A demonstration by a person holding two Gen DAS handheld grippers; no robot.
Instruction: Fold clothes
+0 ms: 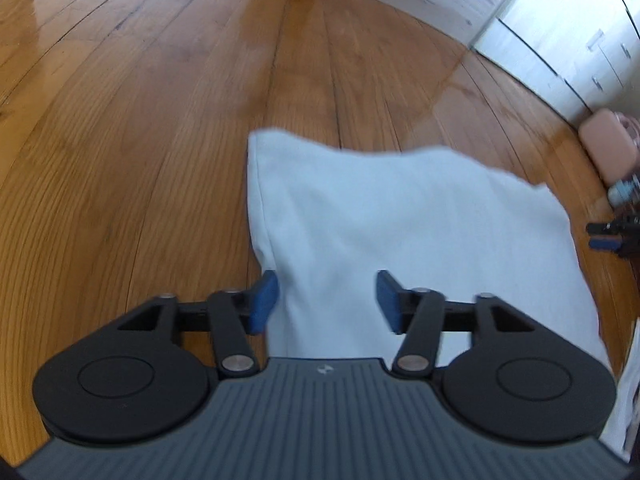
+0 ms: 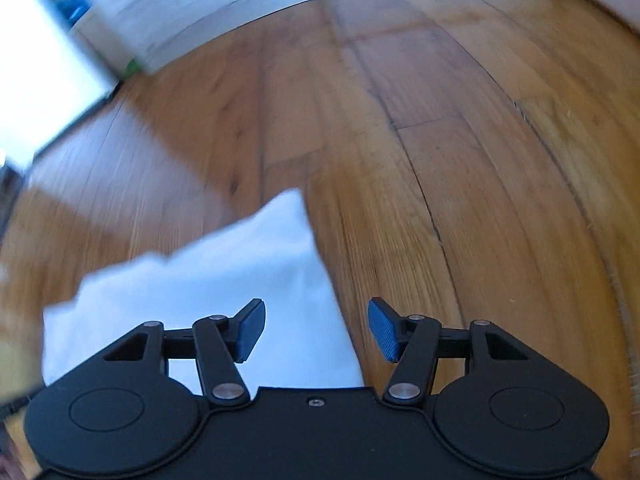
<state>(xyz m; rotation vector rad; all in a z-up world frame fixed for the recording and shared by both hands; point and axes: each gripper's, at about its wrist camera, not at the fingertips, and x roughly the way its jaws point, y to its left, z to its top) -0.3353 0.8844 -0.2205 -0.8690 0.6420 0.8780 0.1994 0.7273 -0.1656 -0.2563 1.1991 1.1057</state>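
A white folded garment [image 1: 400,220] lies flat on the wooden floor [image 1: 160,100]. My left gripper [image 1: 326,300] is open and empty, hovering over the garment's near left part, its left pad by the cloth's left edge. In the right wrist view the same garment [image 2: 224,272] fills the lower left. My right gripper [image 2: 316,330] is open and empty above the garment's right edge, its right pad over bare floor [image 2: 440,140]. The other gripper [image 1: 612,234] shows at the far right of the left wrist view.
White cabinets [image 1: 560,20] stand along the far wall. A pink box [image 1: 608,140] and a small bottle [image 1: 622,192] sit at the right. A white cabinet [image 2: 180,8] and a bright panel [image 2: 40,80] stand far left in the right wrist view.
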